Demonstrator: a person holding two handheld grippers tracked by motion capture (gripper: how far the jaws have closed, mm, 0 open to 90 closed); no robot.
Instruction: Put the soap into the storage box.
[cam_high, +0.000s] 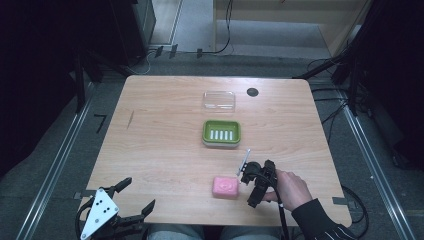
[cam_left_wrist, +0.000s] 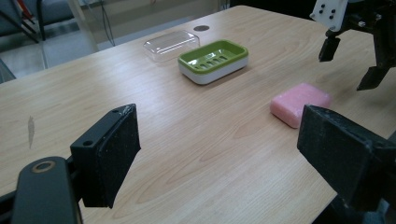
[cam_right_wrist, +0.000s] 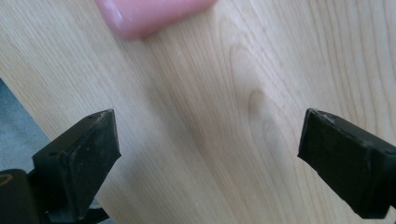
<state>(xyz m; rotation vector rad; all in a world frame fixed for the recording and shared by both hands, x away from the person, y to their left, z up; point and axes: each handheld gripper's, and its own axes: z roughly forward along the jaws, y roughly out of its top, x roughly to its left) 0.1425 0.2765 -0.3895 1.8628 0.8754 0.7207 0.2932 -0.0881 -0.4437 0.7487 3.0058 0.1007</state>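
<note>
Presently the right gripper (cam_high: 252, 187) is hovering low over the near right part of the wooden table (cam_high: 165, 150), held in the person's right hand (cam_high: 292, 189), its jaws spread wide with nothing between them; in the right gripper view, bare wood grain is showing between the two black pads (cam_right_wrist: 77, 163) and the pink soap bar (cam_right_wrist: 149, 14) is lying just beyond them at the top edge. Seen from above, the pink soap bar (cam_high: 225, 187) is resting flat on the table, just beside the right gripper on its left, apart from the jaws as far as the views show. The left gripper (cam_high: 135, 197) is sitting at the near left edge of the table, well apart from the soap, jaws likewise wide and gripping nothing; its own view is looking across the table with the soap bar (cam_left_wrist: 299, 102) off toward its right pad (cam_left_wrist: 341, 154). Farther out, near the table's centre, a green soap dish (cam_high: 221, 133) is standing open, its slotted floor showing pale and carrying nothing. Behind it a clear lid (cam_high: 219, 100) is lying separately on the wood, near the dish but not touching it. A small dark round disc (cam_high: 252, 92) is sitting just right of the lid.
</note>
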